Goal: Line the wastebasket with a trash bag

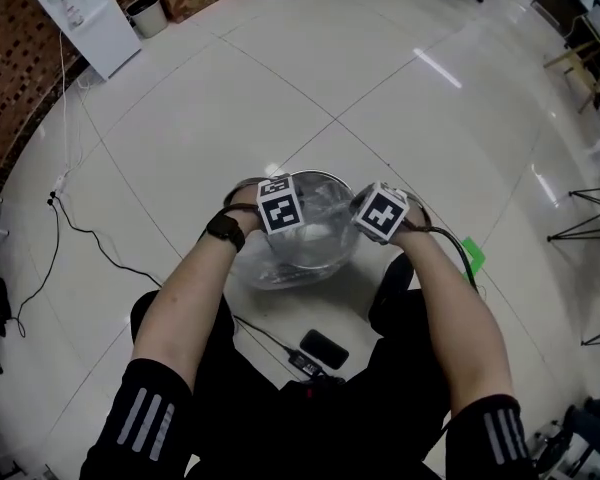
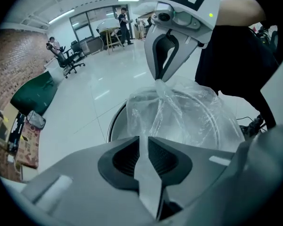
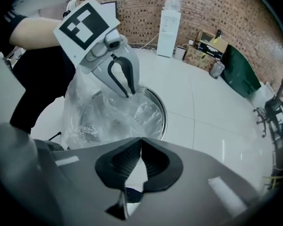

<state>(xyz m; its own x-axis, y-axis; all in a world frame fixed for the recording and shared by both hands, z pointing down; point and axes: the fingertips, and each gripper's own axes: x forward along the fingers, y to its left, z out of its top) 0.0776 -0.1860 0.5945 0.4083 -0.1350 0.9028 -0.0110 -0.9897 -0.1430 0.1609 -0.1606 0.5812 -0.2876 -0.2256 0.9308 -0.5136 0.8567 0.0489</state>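
A round metal wastebasket point(image 1: 323, 175) stands on the tiled floor between the person's knees. A clear trash bag point(image 1: 310, 233) lies bunched over its mouth. Both grippers hover just above it, side by side, pointing steeply down. In the left gripper view the left gripper point(image 2: 146, 138) has a strip of the trash bag point(image 2: 188, 112) pinched between its pads. Opposite it, the right gripper point(image 2: 159, 80) is shut on a gathered peak of film. In the right gripper view the right gripper point(image 3: 140, 140) is shut, and the left gripper point(image 3: 129, 94) nips the trash bag point(image 3: 104, 117) above the wastebasket rim point(image 3: 163, 112).
A black phone point(image 1: 324, 348) and a cable point(image 1: 265, 336) lie on the floor near the person's legs. A green object point(image 1: 472, 256) sits right of the basket. A white water dispenser point(image 1: 85, 13) and a small bin point(image 1: 147, 13) stand far left; stand legs point(image 1: 585, 218) at right.
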